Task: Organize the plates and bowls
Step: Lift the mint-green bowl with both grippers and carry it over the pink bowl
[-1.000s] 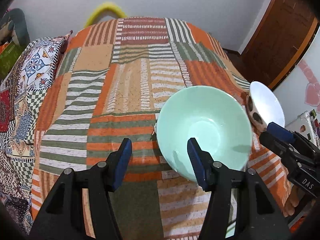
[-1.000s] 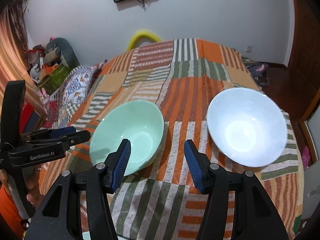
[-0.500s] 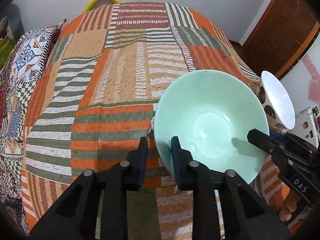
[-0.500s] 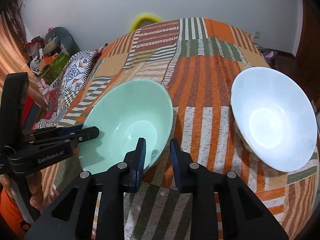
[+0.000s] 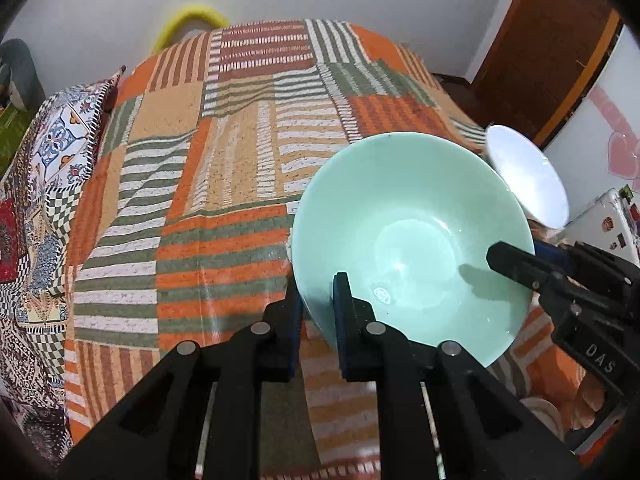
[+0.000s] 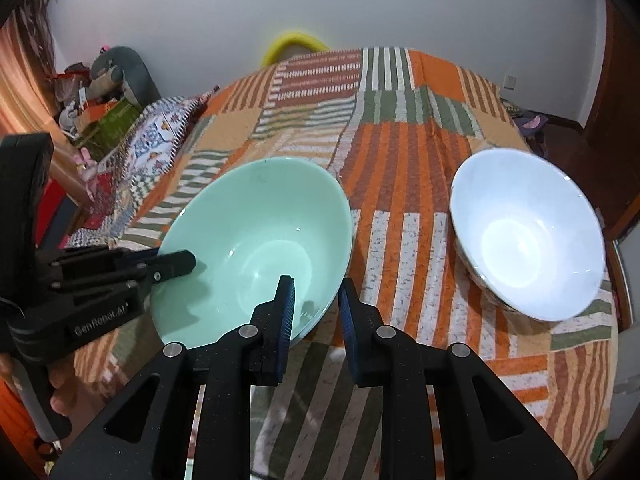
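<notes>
A mint green bowl [image 5: 412, 240] [image 6: 256, 240] rests on the striped patchwork bedspread [image 5: 224, 184] [image 6: 404, 184]. My left gripper [image 5: 318, 308] is shut on its near left rim, one finger inside the bowl and one outside. My right gripper [image 6: 316, 308] is shut on the opposite rim, also with one finger on each side. Each gripper shows in the other's view: the right gripper [image 5: 520, 268] at the bowl's right edge, the left gripper [image 6: 172, 264] at its left edge. A white bowl [image 6: 528, 232] [image 5: 528, 176] stands to the right of the green one, apart from it.
A patterned pillow [image 5: 52, 152] [image 6: 156, 136] lies along the left side of the bed. Behind the bed's far end a yellow curved thing [image 5: 192, 20] leans by the white wall. A wooden door [image 5: 552, 52] is at the right, and clutter [image 6: 104, 92] sits at the far left.
Both grippers went from open to shut, each closing on the green bowl's rim. The green bowl now looks larger and nearer in both views.
</notes>
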`<state>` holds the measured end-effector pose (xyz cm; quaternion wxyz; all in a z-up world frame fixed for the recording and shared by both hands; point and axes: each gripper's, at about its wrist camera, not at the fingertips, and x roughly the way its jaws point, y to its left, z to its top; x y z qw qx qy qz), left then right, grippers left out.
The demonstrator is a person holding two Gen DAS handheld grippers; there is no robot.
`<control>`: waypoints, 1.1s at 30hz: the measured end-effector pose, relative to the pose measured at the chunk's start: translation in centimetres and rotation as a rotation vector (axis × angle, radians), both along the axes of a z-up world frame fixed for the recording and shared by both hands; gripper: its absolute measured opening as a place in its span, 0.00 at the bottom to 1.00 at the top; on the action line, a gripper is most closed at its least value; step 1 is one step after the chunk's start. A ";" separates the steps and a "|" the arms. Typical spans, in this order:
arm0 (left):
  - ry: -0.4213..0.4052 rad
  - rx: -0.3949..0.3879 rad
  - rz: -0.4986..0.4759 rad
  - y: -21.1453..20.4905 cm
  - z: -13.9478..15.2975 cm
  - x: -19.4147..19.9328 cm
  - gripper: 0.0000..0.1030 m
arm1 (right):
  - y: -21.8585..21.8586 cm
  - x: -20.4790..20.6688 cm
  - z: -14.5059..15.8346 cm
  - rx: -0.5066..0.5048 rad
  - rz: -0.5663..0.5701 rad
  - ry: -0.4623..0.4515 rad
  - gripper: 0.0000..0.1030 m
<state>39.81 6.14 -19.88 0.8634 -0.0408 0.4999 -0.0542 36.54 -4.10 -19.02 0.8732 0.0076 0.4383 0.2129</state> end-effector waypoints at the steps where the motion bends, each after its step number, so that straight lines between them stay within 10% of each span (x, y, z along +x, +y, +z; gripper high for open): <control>1: -0.007 -0.005 0.000 0.0 0.5 -0.5 0.13 | 0.0 -0.3 0.4 0.003 0.001 -0.008 0.20; 33: -0.203 0.000 0.078 1.2 11.3 -19.9 0.14 | 1.2 -13.0 6.6 0.109 0.081 -0.127 0.20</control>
